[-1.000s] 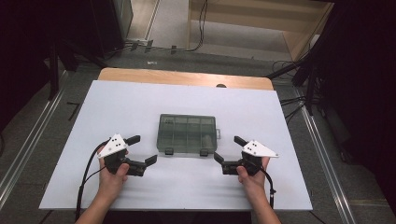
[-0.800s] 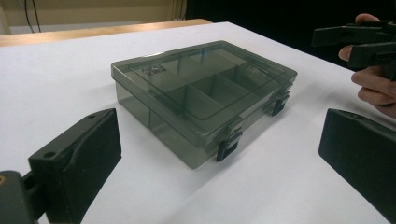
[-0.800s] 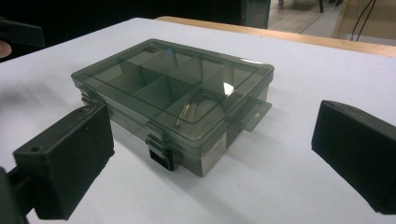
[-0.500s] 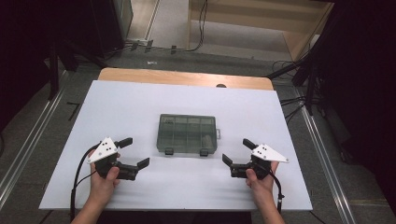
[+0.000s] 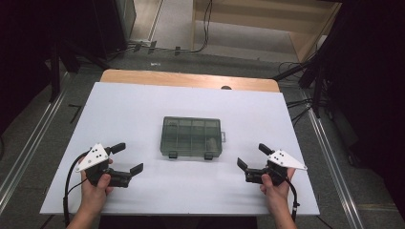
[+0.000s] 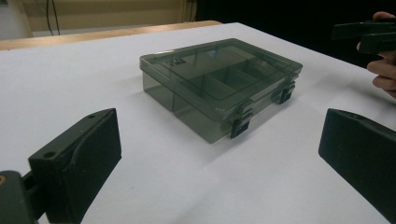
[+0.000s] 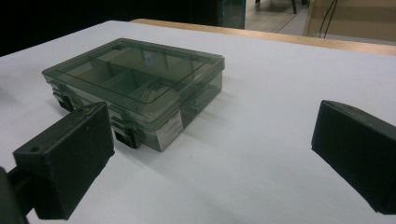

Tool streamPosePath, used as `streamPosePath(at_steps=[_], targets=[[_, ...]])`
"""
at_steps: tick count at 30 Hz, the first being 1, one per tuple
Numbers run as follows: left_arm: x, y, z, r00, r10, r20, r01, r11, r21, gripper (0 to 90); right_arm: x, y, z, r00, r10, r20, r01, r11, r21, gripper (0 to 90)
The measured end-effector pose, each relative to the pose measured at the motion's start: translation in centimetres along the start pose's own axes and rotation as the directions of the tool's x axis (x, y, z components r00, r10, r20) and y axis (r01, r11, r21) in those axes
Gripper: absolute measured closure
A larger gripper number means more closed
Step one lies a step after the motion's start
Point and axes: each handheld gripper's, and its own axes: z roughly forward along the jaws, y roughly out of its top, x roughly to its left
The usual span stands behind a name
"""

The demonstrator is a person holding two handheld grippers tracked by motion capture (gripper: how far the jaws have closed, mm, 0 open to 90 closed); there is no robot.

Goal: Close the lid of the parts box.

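Observation:
A dark see-through compartment box (image 5: pixel 192 137) lies shut in the middle of the white tabletop (image 5: pixel 133 109), its two latches facing the person. My left gripper (image 5: pixel 129 157) is held to the box's near left, open, with nothing between its jaws. In the left gripper view the box (image 6: pixel 219 84) lies ahead of the wide-apart jaws of the left gripper (image 6: pixel 219 163). My right gripper (image 5: pixel 252 156) is held to the box's near right, also open and apart from the box. In the right gripper view the box (image 7: pixel 135 79) sits ahead and left of the right gripper (image 7: pixel 210 158).
A wooden strip (image 5: pixel 191 80) runs along the table's far edge. Cables (image 5: pixel 205 28) lie on the floor beyond it, and metal rails (image 5: pixel 329 157) run along both sides of the table. In the left gripper view the other hand's gripper (image 6: pixel 364 35) shows at the upper right.
Both grippers have drawn back toward the person and a little outward, away from the box. The box has not moved.

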Motion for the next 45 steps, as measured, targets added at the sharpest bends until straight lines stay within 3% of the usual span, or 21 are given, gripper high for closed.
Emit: streamPosePath(at_steps=[24, 33, 45], targets=[[2.4, -1.4, -4.6, 0.9966, -0.008, -0.081, 0.007, 0.9998, -0.017, 0.0, -4.1, -1.3, -2.9, 0.9938, 0.032, 0.107, -0.03, 0.999, -0.018, 0.0], [3.7, -2.1, -6.0, 0.9914, -0.014, -0.13, 0.013, 0.9999, -0.009, 0.0, -5.7, -1.8, -3.9, 0.9886, 0.046, 0.144, -0.043, 0.999, -0.023, 0.0], [5.8, -2.8, -8.1, 0.9826, -0.063, -0.175, 0.061, 0.998, -0.019, 0.0, -7.2, -2.2, -5.2, 0.9807, 0.072, 0.182, -0.068, 0.997, -0.029, 0.0]])
